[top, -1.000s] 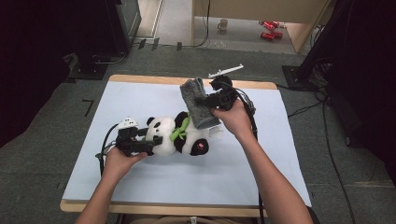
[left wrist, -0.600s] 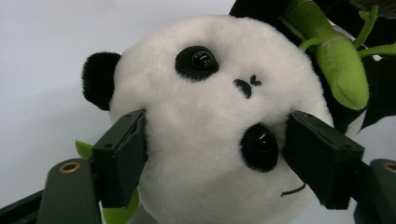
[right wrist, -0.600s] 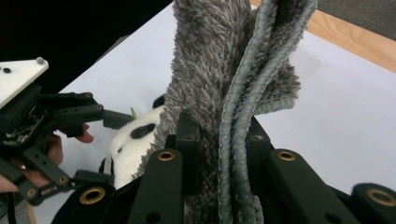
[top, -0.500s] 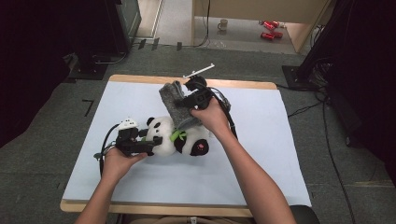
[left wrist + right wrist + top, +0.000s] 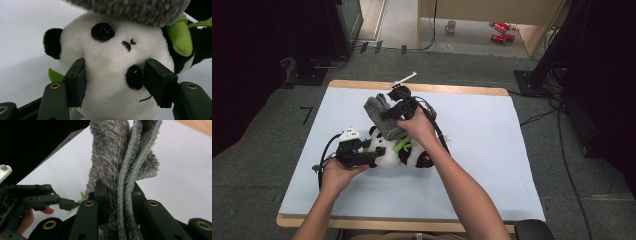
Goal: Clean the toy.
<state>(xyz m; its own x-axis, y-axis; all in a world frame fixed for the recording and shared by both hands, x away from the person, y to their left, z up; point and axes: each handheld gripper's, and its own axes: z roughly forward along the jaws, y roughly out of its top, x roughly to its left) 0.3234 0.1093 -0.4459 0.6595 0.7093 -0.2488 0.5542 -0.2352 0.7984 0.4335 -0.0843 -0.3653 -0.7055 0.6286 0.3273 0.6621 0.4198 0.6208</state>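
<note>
A black-and-white panda plush (image 5: pixel 404 154) with green leaves lies on the white table cover. My left gripper (image 5: pixel 371 152) comes at it from the left. In the left gripper view its jaws have just been closing on the panda's head (image 5: pixel 115 57), and both pads (image 5: pixel 76 82) press into the white fur beside the eyes. My right gripper (image 5: pixel 389 114) is shut on a folded grey fuzzy cloth (image 5: pixel 382 117) and holds it just above the panda's head. The cloth (image 5: pixel 117 157) runs up between the jaws of that gripper (image 5: pixel 117 195). Its fringe (image 5: pixel 130 10) hangs over the panda's head.
The white cover (image 5: pixel 492 150) has free room to the right and along the front. A wooden table edge (image 5: pixel 452 89) runs at the back. A mug (image 5: pixel 451 25) and red items (image 5: pixel 499 30) sit on the floor beyond. Dark furniture flanks both sides.
My right hand has carried the grey cloth leftward and down, from right of the panda to over its head. The left hand stayed put.
</note>
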